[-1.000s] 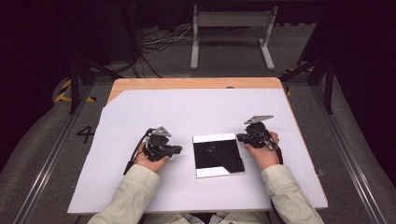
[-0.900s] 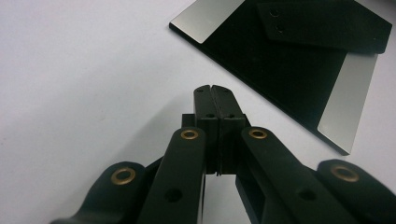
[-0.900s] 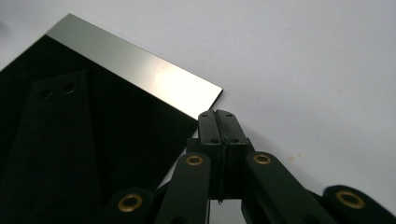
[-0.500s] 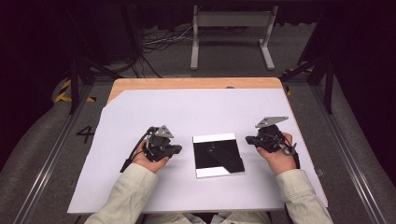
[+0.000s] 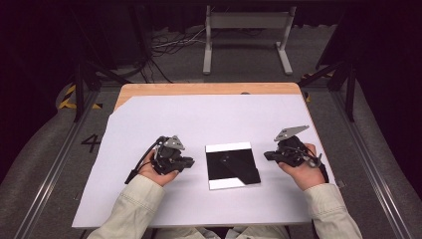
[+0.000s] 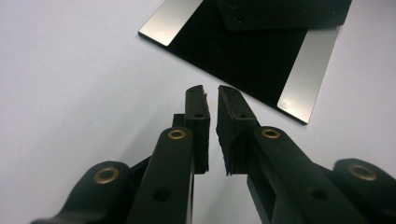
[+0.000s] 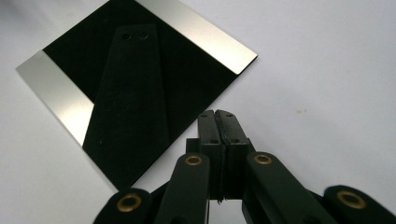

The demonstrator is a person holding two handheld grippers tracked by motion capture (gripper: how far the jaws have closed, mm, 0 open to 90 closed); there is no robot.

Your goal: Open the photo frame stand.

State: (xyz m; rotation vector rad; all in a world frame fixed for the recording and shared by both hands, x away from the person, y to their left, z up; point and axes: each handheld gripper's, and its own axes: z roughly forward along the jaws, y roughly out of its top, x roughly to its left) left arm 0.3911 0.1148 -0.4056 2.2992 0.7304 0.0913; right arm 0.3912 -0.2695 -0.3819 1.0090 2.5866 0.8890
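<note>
Mirror tile (image 5: 232, 166) lies flat on the white sheet (image 5: 199, 124), between both grippers, touching neither. High view: square, edges near-parallel to the sheet's, so no long axis. Gripper views add bright strips along two opposite edges and a dark reflected bar with two holes. Left gripper (image 6: 211, 95): jaws have just been opening, slightly spread, nothing between. Right gripper (image 7: 218, 116): pressed together, empty.

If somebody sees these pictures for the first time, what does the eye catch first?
A glossy black square plate with silvery edge strips lies on the white sheet, with a dark flat piece on it. The left gripper and right gripper flank it, not touching it.
</note>
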